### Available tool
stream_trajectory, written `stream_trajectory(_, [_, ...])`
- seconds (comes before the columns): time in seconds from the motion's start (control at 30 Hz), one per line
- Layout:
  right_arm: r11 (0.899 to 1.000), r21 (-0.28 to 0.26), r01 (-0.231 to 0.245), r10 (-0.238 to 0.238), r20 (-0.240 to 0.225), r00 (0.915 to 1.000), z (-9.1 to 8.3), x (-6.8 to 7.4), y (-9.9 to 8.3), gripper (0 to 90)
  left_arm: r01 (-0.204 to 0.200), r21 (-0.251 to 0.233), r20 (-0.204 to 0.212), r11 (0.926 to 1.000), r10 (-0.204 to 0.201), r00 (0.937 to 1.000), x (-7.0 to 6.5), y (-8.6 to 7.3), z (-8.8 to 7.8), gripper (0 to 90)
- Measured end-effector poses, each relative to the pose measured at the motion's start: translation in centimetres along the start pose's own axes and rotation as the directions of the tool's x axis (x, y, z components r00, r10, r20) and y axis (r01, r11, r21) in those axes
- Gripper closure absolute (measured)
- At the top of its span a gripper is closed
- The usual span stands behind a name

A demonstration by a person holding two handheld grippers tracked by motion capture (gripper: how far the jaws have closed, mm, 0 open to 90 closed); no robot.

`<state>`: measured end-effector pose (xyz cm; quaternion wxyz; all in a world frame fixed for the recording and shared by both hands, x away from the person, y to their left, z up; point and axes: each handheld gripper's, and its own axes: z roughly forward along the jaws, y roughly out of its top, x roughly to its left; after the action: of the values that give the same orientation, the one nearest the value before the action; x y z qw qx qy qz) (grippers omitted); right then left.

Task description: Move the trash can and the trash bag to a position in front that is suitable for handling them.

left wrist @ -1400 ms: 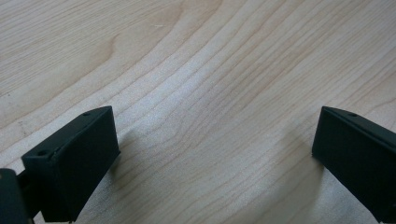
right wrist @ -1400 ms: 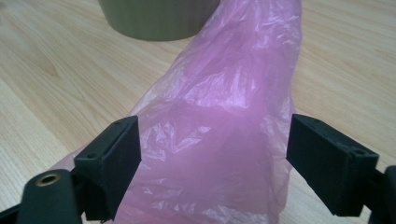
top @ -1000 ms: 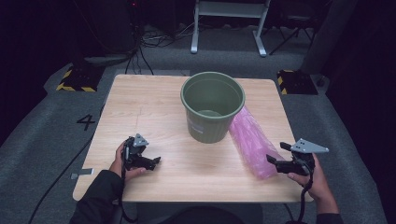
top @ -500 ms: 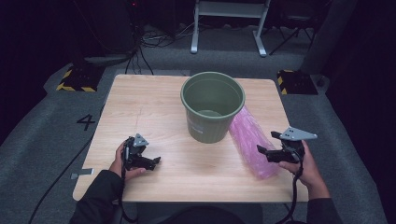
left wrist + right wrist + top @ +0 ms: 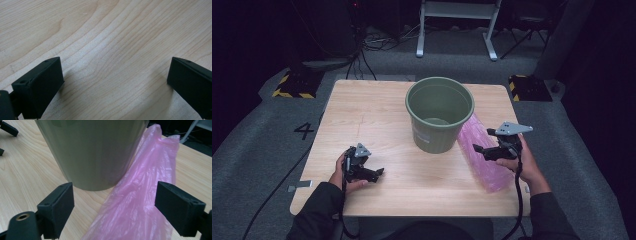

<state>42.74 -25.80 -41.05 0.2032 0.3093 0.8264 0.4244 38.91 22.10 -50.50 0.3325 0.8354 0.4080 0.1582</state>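
Note:
A green plastic bucket (image 5: pixel 439 112) stands upright at the middle of the wooden table (image 5: pixel 367 120). A crumpled pink plastic bag (image 5: pixel 486 162) lies flat beside it on the right, touching its base. My right gripper (image 5: pixel 483 141) hovers open just over the bag, pointing at the bucket. In the right gripper view the bag (image 5: pixel 140 202) stretches between the spread jaws of my right gripper (image 5: pixel 115 192), with the bucket's wall (image 5: pixel 92 152) close ahead. My left gripper (image 5: pixel 374 175) rests open at the front left of the table, and my left gripper (image 5: pixel 116 62) has only bare wood between its jaws.
The table's right edge (image 5: pixel 517 150) runs close to the bag. Bare wood lies between the left gripper and the bucket. Around the table are grey carpet, cables (image 5: pixel 367 45) and a white stand's feet (image 5: pixel 457 35) at the back.
My right gripper has moved forward and left from the table's front right corner to above the pink bag. The left gripper has stayed put.

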Motion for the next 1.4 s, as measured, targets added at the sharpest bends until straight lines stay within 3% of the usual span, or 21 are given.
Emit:
stream_trajectory(0.33, [1.0,0.015,0.02,-0.019,-0.007,0.9998,2.8,0.1,0.6,16.9,0.001,0.001,0.002,1.0,-0.001,1.0,0.0,0.0,0.0,0.3])
stream_trajectory(1.17, [0.996,0.048,0.079,-0.075,-0.092,0.9929,5.9,1.0,2.1,15.9,0.001,0.001,0.002,1.0,-0.001,1.0,0.0,0.0,0.0,0.3])
stream_trajectory(1.4, [0.994,0.059,0.09,-0.085,-0.086,0.9926,6.5,1.1,2.2,16.0,0.0,0.001,0.002,1.0,0.0,1.0,0.0,0.0,0.0,0.3])
